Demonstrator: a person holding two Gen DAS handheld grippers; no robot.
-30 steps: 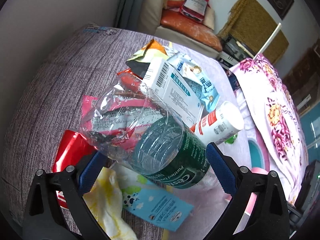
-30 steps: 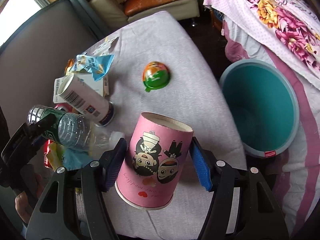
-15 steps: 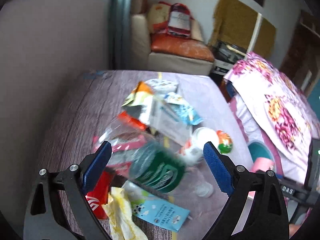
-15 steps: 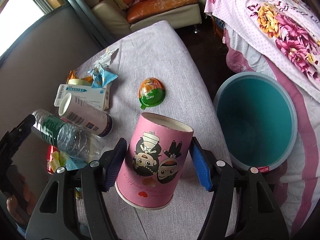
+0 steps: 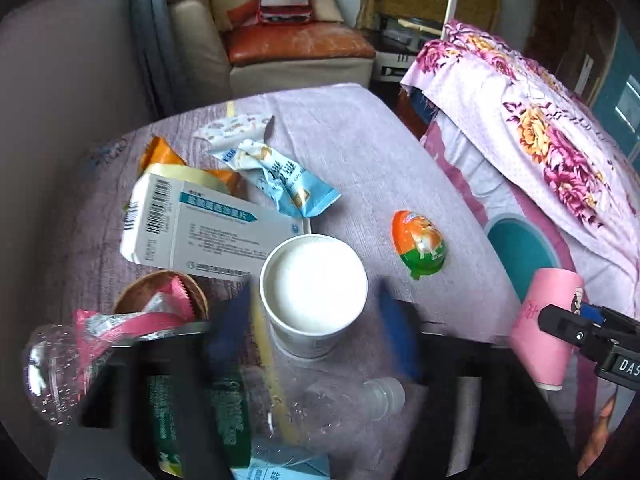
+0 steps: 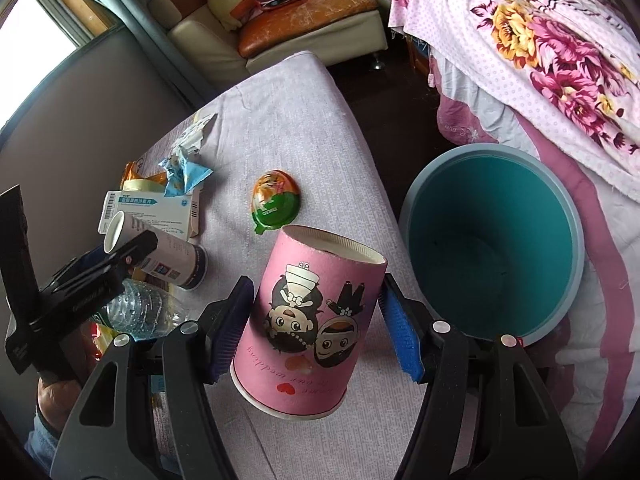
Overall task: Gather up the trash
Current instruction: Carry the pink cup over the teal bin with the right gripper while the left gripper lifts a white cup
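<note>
A white paper cup (image 5: pixel 314 292) lies on its side on the lilac table (image 5: pixel 360 152). My left gripper (image 5: pixel 316 312) straddles it with its jaws closing, and the blurred blue pads (image 5: pixel 396 332) stand a little off the cup's sides. In the right wrist view one left fingertip (image 6: pixel 136 248) hangs over that white cup (image 6: pixel 160 252). My right gripper (image 6: pixel 316 286) is shut on a pink cartoon paper cup (image 6: pixel 312 320), held above the table's edge beside the teal bin (image 6: pixel 500 208). The pink cup (image 5: pixel 548 320) also shows at the right of the left wrist view.
A clear bottle with a green label (image 5: pixel 224 412) lies under the left gripper. A white medicine box (image 5: pixel 208 232), a blue wrapper (image 5: pixel 280 176), pink wrappers (image 5: pixel 160 312) and an orange-green capsule (image 5: pixel 420 244) litter the table. A flowered bedspread (image 6: pixel 540 40) hangs behind the bin.
My left gripper has swung off the clear bottle to the white cup and its jaws have narrowed. The right gripper has drifted a little toward the bin with the pink cup.
</note>
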